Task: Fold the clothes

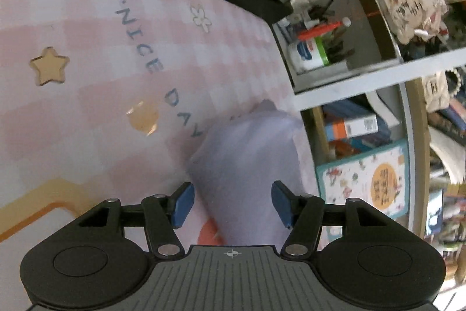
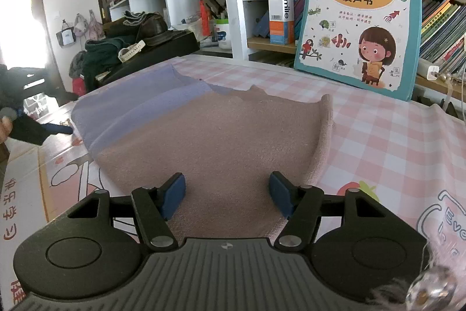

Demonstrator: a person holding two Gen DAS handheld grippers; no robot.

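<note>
A pink cloth (image 2: 221,136) lies flat on the pink checked table cover (image 2: 378,130), with a lavender cloth (image 2: 137,104) lying beside it on its left. My right gripper (image 2: 227,196) is open, its blue pads just above the pink cloth's near edge. In the left wrist view the lavender cloth (image 1: 247,165) looks blurred, lying between the open fingers of my left gripper (image 1: 233,203). The left gripper also shows at the far left of the right wrist view (image 2: 55,128), beside the lavender cloth's left edge.
A children's book (image 2: 358,25) leans on the shelf at the table's back. Shelves with books and boxes (image 2: 281,15) stand behind. A dark pile with a shoe and a watch (image 2: 137,40) sits at the table's back left corner.
</note>
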